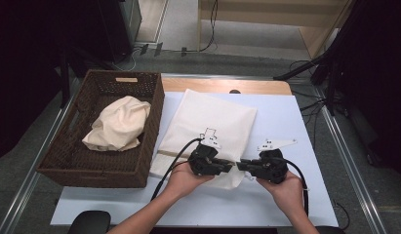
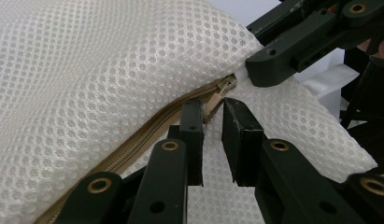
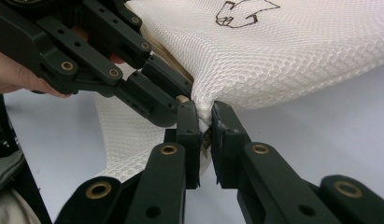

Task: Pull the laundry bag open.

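Mesh weave and zipper detail reach me through the gripper views alone; from the high view I get the layout: white mesh bag [image 1: 208, 129] flat on the desk [image 1: 286, 122], just beside a brown wicker basket [image 1: 61, 163] holding a bundled cream cloth [image 1: 119, 124]. My left gripper [image 1: 230, 166] and right gripper [image 1: 238, 165] meet nose to nose at the bag's near edge. In the left gripper view, my jaws stand narrowly apart around the beige zipper pull [image 2: 213, 103]; whether the pads press it I cannot tell. In the right gripper view, my jaws are pinched on a fold of mesh at the bag's corner. Zipper tape [image 2: 147, 135] runs out of frame at lower left. From above, the gripper bodies hide the zipper.
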A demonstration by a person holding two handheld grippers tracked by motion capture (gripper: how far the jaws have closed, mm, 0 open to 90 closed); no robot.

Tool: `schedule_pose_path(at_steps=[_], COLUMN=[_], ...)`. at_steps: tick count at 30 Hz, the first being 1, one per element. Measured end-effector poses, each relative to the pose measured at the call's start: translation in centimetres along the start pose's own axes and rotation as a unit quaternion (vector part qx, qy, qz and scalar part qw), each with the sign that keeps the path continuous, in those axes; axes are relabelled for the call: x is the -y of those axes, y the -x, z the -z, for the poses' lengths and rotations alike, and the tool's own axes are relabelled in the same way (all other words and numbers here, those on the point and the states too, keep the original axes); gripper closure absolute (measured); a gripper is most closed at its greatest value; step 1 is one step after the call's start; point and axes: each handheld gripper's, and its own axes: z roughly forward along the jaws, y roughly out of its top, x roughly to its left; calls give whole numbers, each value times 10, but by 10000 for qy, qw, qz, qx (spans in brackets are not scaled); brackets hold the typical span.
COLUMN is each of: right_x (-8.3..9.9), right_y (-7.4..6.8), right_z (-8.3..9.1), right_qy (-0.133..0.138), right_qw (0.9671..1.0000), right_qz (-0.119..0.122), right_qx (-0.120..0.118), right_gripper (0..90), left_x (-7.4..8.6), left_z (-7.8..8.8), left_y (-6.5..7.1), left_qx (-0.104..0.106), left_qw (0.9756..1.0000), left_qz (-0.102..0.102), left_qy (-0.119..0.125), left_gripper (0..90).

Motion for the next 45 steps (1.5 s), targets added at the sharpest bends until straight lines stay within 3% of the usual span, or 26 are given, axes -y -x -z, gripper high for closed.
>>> schedule_pose_path(at_steps=[5, 12, 24, 26, 30, 36, 39, 45], right_x=[0, 0, 0, 0, 0, -1, -1, -1], right_y=[-1, -3, -4, -4, -4, -5, -6, -9], right_z=[-1, -3, -3, -3, -2, -3, -3, -3], right_qy=[-11, -19, -34, -26, -19, -89, -106, -166], right_qw=[10000, 10000, 10000, 10000, 10000, 9999, 9998, 9994], right_qz=[35, 34, 41, 37, 15, 50, 106, 215], right_qx=[21, 14, 57, 58, 41, 78, 113, 196], right_gripper=[837, 836, 837, 837, 837, 841, 842, 847], left_x=[0, 0, 0, 0, 0, -1, -1, -1], left_z=[-1, -1, -1, 0, 1, 1, 1, 1], left_y=[5, 3, -1, -1, -8, -3, -4, -2], left_qx=[-22, 48, 119, 140, 447, 192, 271, 169], left_qw=[10000, 10000, 9998, 9997, 9979, 9995, 9992, 9995], left_qz=[-83, 32, 125, 169, 463, 183, 239, 147], left_qy=[-29, -29, -125, -109, -65, -189, -175, -216], left_gripper=[809, 863, 869, 870, 872, 875, 876, 877])
